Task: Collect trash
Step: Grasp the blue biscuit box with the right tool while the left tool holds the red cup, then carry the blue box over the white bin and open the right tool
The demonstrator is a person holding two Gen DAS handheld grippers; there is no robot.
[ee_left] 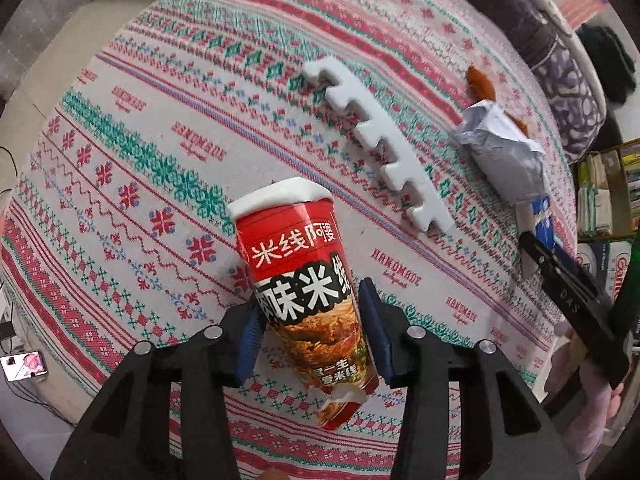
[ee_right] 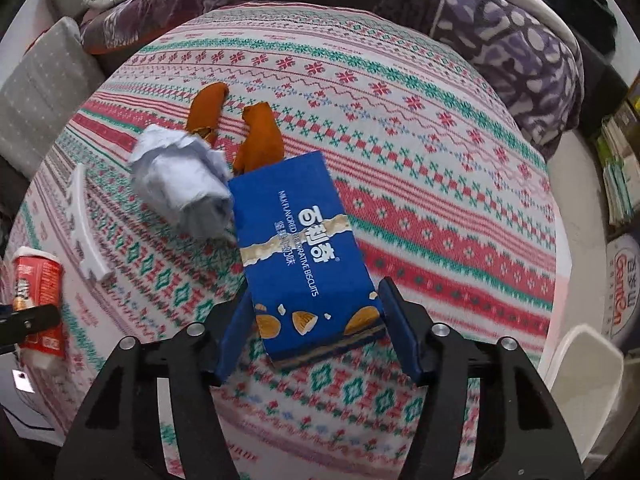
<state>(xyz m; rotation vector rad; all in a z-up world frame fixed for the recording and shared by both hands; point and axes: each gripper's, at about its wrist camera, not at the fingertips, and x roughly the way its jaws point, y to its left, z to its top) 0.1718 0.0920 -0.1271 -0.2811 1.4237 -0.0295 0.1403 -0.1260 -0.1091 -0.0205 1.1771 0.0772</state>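
- Two grips are in hand, one per view. Left wrist view: the left gripper (ee_left: pixel 310 328) straddles a red noodle cup (ee_left: pixel 304 280) lying on the patterned cloth (ee_left: pixel 120 152). Its left pad touches; the right pad shows a gap, so the cup is not clamped. Risk: the tapered, torn cup slides out on lifting.
- Right wrist view: the right gripper (ee_right: pixel 316 336) pinches the blue biscuit box (ee_right: pixel 300 248) at its near end (jaws half-narrowed). Risk: the long box droops or pivots, nudging the crumpled paper (ee_right: pixel 184 184).
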